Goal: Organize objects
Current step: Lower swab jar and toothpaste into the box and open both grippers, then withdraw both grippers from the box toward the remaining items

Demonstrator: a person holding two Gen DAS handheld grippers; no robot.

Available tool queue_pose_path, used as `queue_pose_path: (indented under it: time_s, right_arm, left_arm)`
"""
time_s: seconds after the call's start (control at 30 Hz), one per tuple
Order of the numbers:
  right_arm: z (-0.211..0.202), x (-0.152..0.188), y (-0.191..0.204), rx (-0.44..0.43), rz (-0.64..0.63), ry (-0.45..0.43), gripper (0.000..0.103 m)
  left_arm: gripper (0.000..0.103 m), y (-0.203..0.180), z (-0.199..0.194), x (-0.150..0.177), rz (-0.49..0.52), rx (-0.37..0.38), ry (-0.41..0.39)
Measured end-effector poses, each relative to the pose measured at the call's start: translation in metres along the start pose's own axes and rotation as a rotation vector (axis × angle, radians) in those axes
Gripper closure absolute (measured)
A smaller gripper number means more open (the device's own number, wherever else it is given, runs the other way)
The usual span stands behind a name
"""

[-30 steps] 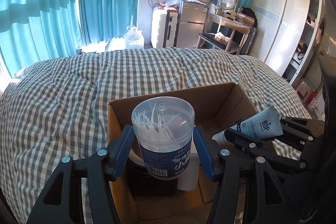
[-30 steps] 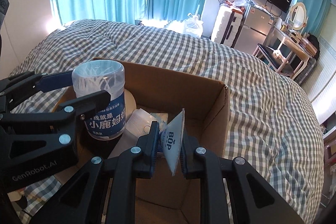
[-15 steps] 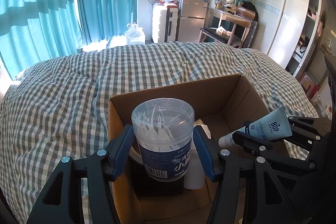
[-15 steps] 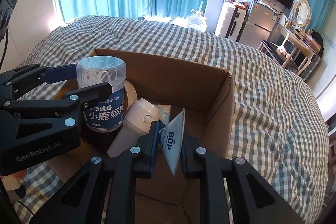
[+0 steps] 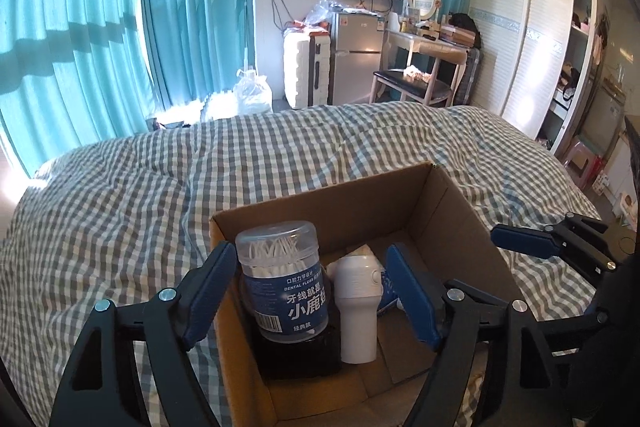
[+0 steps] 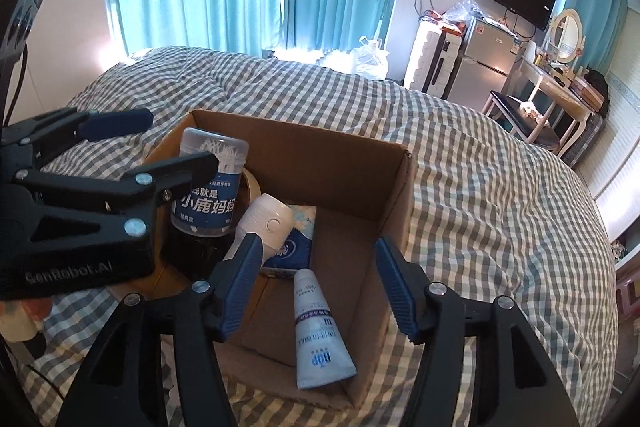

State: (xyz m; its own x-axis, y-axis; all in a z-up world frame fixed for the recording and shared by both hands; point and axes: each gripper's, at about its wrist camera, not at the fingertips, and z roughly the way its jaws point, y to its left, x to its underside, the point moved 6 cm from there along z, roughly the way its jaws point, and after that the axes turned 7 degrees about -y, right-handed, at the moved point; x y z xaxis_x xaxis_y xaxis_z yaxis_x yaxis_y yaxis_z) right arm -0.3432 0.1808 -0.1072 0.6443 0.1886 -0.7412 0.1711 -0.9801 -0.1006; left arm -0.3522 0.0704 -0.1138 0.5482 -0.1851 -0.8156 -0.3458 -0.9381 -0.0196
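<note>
An open cardboard box (image 5: 452, 215) (image 6: 352, 163) sits on the checked bed. A clear jar of dental floss picks with a blue label (image 5: 282, 283) (image 6: 210, 187) stands upright on a black object in the box's left part. My left gripper (image 5: 308, 291) is open, its pads apart from the jar on both sides. A white BOP tube (image 6: 320, 331) lies on the box floor, cap pointing away. My right gripper (image 6: 316, 283) is open and empty above the tube. A white cylinder device (image 5: 356, 311) (image 6: 266, 223) leans beside the jar.
A blue tissue pack (image 6: 294, 247) lies in the box behind the tube. The grey checked bedspread (image 5: 140, 187) surrounds the box. Teal curtains, a fridge, a white suitcase and a dressing table with a chair stand beyond the bed.
Both grippers opened and pulled back. The floss jar was let go and stands in the box. The tube was let go and lies on the box floor.
</note>
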Motion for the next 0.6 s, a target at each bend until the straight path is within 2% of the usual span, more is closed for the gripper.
queue_pose_path:
  time_s: [0.2,0.3,0.6]
  right_arm:
    - [-0.037,0.004,-0.013,0.018,0.024,-0.038,0.042]
    - [-0.063,0.003,-0.016,0.022,0.035,-0.072,0.040]
    - [-0.148,0.006,-0.010,0.043,0.056,-0.145,0.033]
  left_arm:
    - [0.021,-0.003,-0.030,-0.006,0.000,-0.027,-0.003]
    - [0.015,0.000,-0.060,-0.009,0.001,-0.048,-0.030]
    - [0.008,-0.005,-0.150,-0.006,-0.016,-0.100,-0.098]
